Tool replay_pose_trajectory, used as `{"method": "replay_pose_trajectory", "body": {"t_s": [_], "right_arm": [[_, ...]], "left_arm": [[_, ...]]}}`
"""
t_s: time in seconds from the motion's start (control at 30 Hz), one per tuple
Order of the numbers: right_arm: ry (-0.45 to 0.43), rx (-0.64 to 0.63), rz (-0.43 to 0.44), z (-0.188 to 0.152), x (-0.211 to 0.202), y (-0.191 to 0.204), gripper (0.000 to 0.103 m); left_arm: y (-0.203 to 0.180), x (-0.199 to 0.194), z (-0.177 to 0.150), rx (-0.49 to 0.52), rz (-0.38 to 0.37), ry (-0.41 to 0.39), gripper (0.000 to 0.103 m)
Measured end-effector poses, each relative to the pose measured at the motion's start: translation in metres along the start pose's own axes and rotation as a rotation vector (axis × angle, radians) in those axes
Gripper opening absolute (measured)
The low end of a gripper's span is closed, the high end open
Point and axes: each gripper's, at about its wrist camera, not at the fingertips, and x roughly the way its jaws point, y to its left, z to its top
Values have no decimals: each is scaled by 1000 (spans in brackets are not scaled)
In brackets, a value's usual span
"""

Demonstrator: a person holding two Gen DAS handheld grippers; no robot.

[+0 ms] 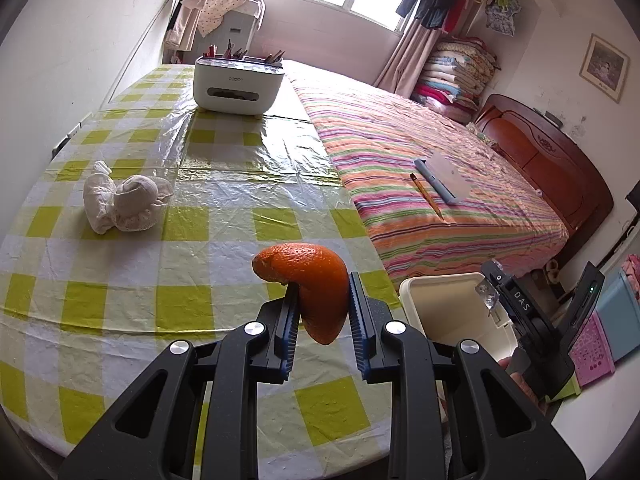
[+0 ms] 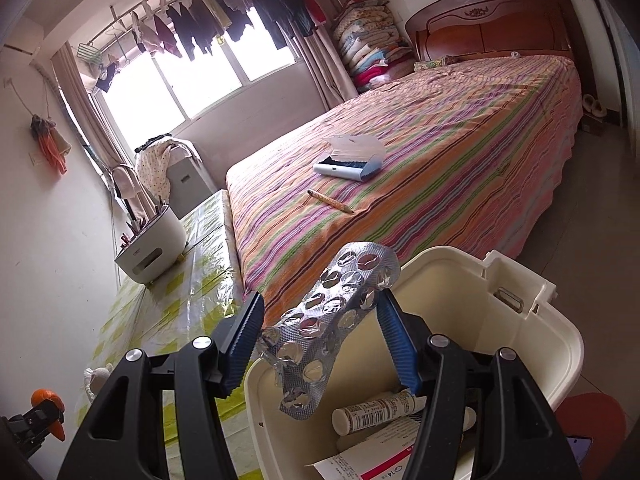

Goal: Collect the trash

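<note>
In my left claw (image 1: 322,312) I have a curved piece of orange peel (image 1: 308,280) clenched between the blue ribbed pads, held above the counter (image 1: 120,280) with its yellow-and-white checked plastic cover; the peel fills the lower middle of the left wrist view. My right claw (image 2: 320,320) stands about half spread with a crumpled silver foil blister strip (image 2: 332,320) across it: the strip's upper end rests against the right pad, while its lower end hangs just beside the left pad, and I cannot tell whether that pad presses on it. The strip hangs over the near rim of the cream plastic bin (image 2: 520,320), which fills the lower right of the right wrist view and shows at the right of the left wrist view (image 1: 440,304), just beside the counter's edge. Inside the bin lie a white tube with a barcode label (image 2: 380,410) and a white paper box with a pink stripe (image 2: 368,460). Farther up the counter, at mid left of the left wrist view, sits a bundle of white cloth (image 1: 124,202). Beyond it, in the upper middle, stands a white plastic desk organizer holding pens (image 1: 239,84). To the right, on the striped bed (image 1: 460,180), lie a yellow pencil (image 1: 426,196) and a pale blue open case (image 1: 444,178).
</note>
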Motion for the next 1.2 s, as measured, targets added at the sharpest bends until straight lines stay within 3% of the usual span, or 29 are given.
{"method": "replay_pose_trajectory", "body": {"t_s": [0.1, 0.2, 0.43, 0.8, 1.2], "right_arm": [[-13, 3, -10, 0, -2, 0, 58], [-18, 25, -22, 0, -2, -3, 66], [-78, 99, -44, 4, -13, -17, 69], [-149, 227, -67, 9, -26, -43, 71], [-265, 335, -79, 12, -47, -64, 71]], "left_arm": [[-3, 0, -1, 7, -15, 6, 23], [-6, 1, -2, 17, -25, 11, 23], [-20, 7, 0, 37, -71, 28, 23], [-89, 38, -3, 170, -204, 99, 23], [-147, 93, -14, 298, -232, 215, 24]]}}
